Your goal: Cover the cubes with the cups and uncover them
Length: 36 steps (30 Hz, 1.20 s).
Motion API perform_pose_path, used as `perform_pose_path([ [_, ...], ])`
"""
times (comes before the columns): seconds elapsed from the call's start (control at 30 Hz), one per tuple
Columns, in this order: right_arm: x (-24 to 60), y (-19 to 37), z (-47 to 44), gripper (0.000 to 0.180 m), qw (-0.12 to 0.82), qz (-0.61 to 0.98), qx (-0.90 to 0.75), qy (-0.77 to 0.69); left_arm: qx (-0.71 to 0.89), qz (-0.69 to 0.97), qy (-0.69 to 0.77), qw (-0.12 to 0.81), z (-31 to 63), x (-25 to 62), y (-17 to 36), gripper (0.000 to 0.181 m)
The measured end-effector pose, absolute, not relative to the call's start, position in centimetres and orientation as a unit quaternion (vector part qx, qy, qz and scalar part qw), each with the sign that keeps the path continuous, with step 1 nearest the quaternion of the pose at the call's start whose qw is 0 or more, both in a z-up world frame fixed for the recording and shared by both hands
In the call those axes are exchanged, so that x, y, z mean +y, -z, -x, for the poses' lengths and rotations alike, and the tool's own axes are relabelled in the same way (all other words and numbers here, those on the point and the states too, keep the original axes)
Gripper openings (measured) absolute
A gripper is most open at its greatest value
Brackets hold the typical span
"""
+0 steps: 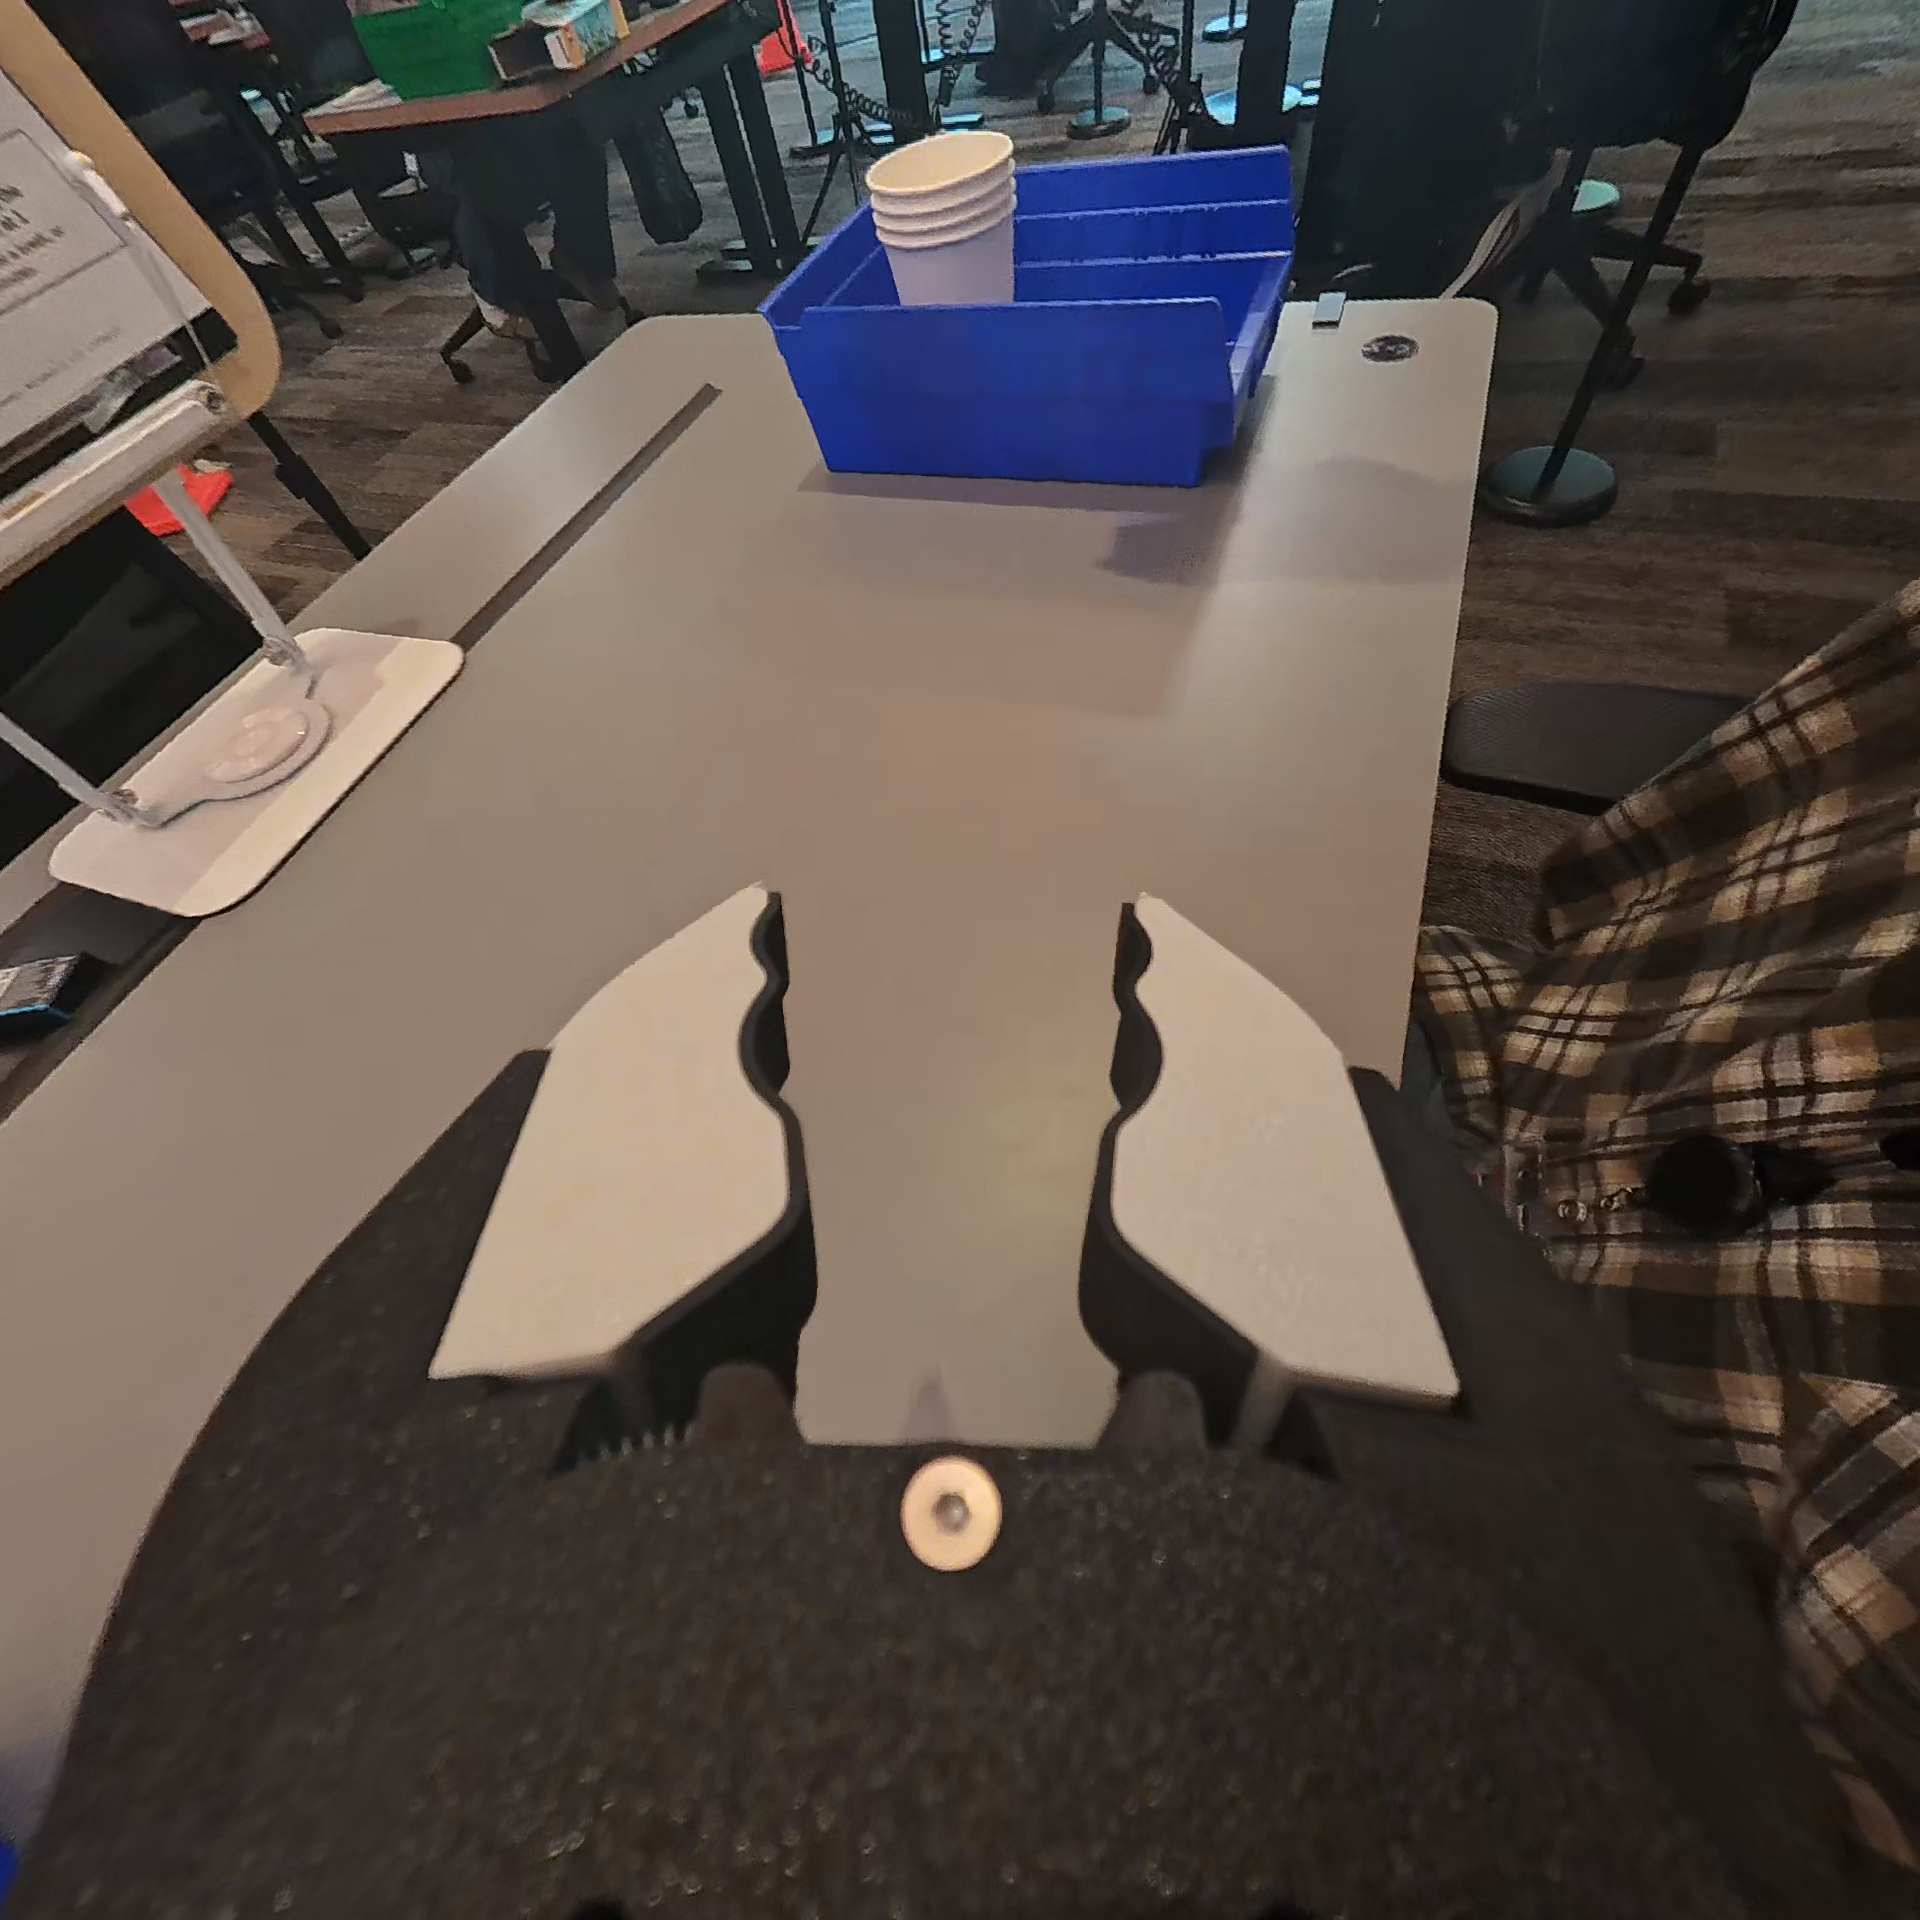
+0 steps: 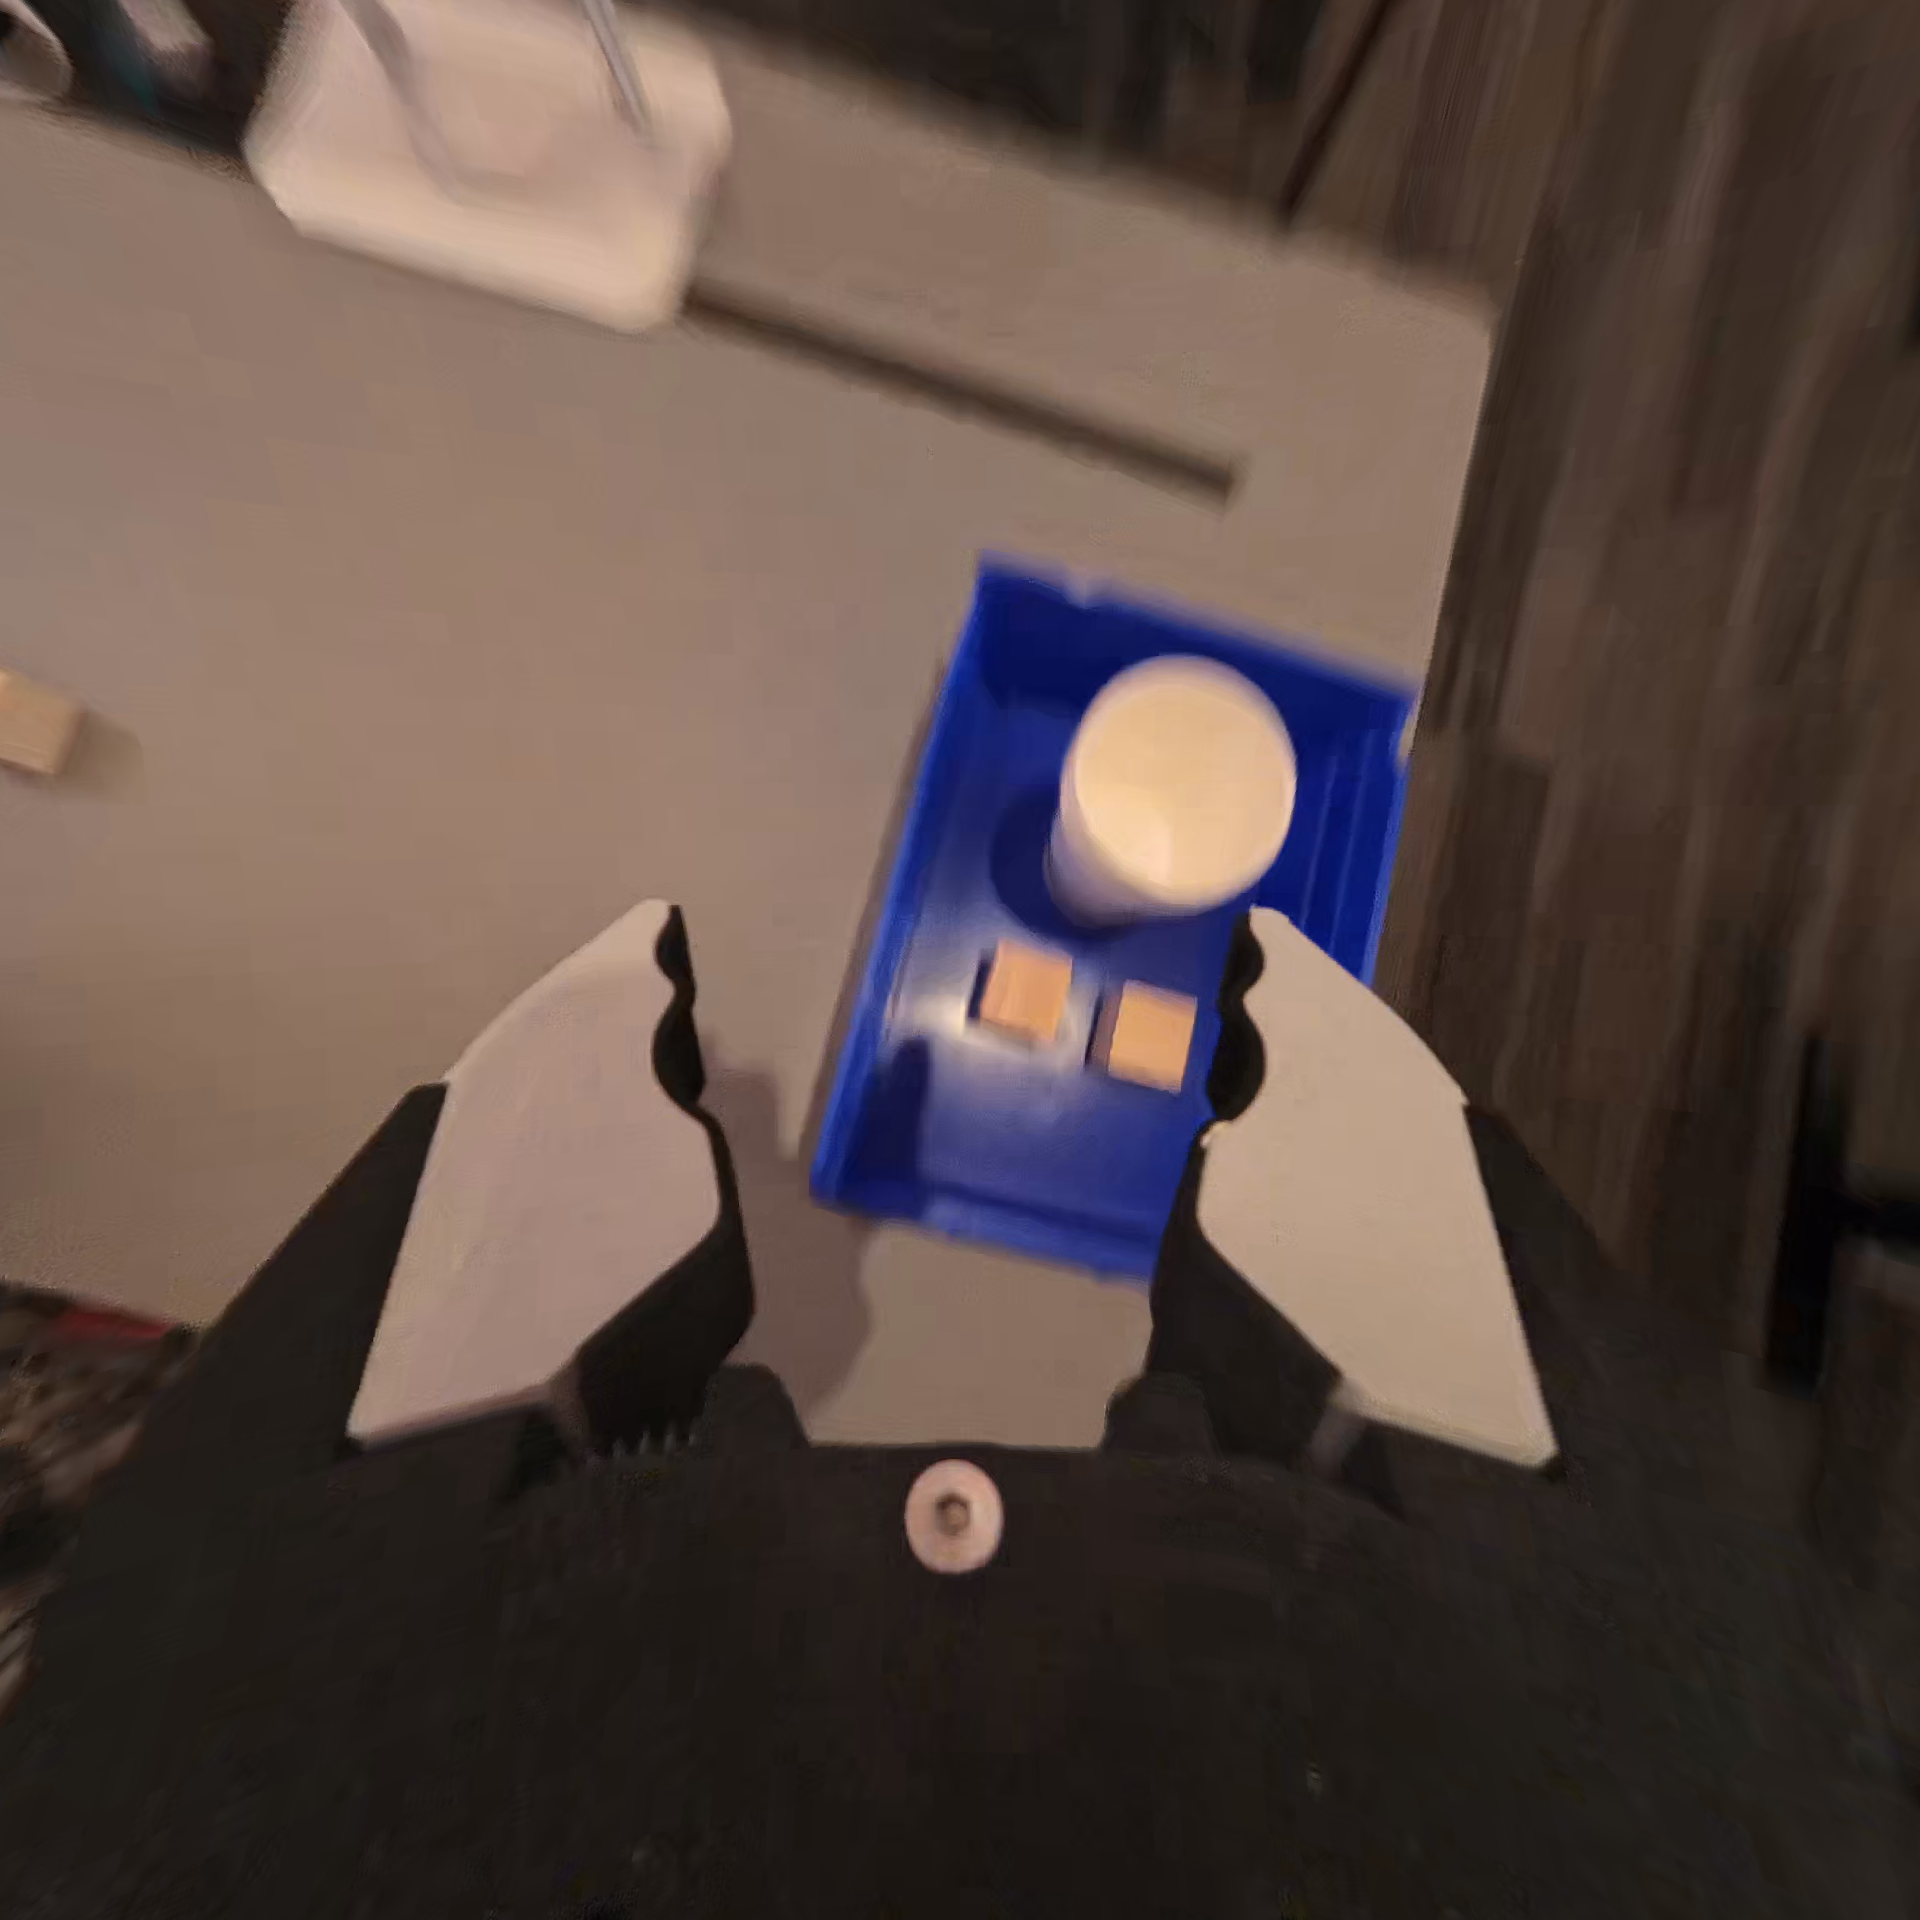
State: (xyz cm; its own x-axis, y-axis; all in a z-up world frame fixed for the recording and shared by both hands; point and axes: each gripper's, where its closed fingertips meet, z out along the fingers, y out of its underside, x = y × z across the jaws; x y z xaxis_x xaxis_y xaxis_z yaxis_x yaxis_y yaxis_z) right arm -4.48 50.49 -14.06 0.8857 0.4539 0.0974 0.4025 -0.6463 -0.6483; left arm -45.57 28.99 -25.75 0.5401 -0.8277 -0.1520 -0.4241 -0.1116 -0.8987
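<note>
A stack of several white paper cups (image 1: pixel 948 220) stands upright in a blue bin (image 1: pixel 1013 400) at the far end of the grey table (image 1: pixel 727 727). My left gripper (image 1: pixel 951 914) is open and empty, low over the table's near part, well short of the bin. The right wrist view is blurred and looks down from above. It shows the cup stack (image 2: pixel 1169 795) in the bin (image 2: pixel 935 935), with two tan wooden cubes (image 2: pixel 1023 995) (image 2: pixel 1151 1034) side by side on the bin floor. My right gripper (image 2: pixel 961 930) is open and empty above the bin.
A white stand base (image 1: pixel 260 764) with a clear arm sits at the table's left edge; it also shows in the right wrist view (image 2: pixel 488 166). A small tan block (image 2: pixel 36 722) lies on the table at far left. A plaid sleeve (image 1: pixel 1683 1091) is at the right.
</note>
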Motion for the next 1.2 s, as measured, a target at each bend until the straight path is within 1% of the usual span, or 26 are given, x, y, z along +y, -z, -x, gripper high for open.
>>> perform_pose_path([
  [0.07,50.7,9.2,7.8,0.106,0.465,0.837,-0.282,-0.055,0.430,0.718,0.197,0.511,46.1,29.0,25.3,0.059],
  [0.1,50.5,7.5,9.8,0.117,0.513,0.799,-0.308,-0.065,0.426,0.718,0.195,0.514,46.3,29.0,25.1,0.060],
  [0.13,50.2,6.4,11.8,0.124,0.547,0.764,-0.334,-0.074,0.423,0.718,0.194,0.518,46.6,29.0,24.9,0.059],
  [0.2,49.4,6.3,15.8,0.123,0.561,0.732,-0.375,-0.093,0.417,0.717,0.191,0.525,47.1,28.9,24.5,0.059],
  [0.27,48.2,8.2,20.4,0.116,0.533,0.714,-0.436,-0.130,0.413,0.715,0.188,0.531,47.7,28.8,24.1,0.059],
  [0.33,47.1,10.9,24.7,0.113,0.490,0.704,-0.492,-0.151,0.408,0.715,0.188,0.535,48.1,28.9,23.8,0.059],
  [0.53,45.1,21.5,35.4,0.107,0.343,0.670,-0.647,-0.120,0.395,0.716,0.183,0.546,49.5,28.9,23.2,0.059],
  [0.67,43.5,27.4,41.5,0.105,0.291,0.638,-0.700,-0.133,0.388,0.714,0.180,0.554,50.2,28.8,22.7,0.059],
  [0.77,42.8,30.3,44.3,0.105,0.283,0.619,-0.718,-0.147,0.385,0.716,0.177,0.556,50.6,28.8,22.7,0.059],
  [0.9,42.3,32.5,45.6,0.104,0.282,0.610,-0.720,-0.173,0.381,0.726,0.166,0.548,51.1,29.5,23.5,0.059],
  [1.0,41.9,33.7,45.3,0.105,0.288,0.605,-0.717,-0.189,0.380,0.736,0.170,0.533,51.4,30.2,24.6,0.060],
  [1.2,41.1,35.0,43.0,0.105,0.334,0.589,-0.687,-0.265,0.379,0.751,0.185,0.508,51.6,32.3,27.0,0.060],
])
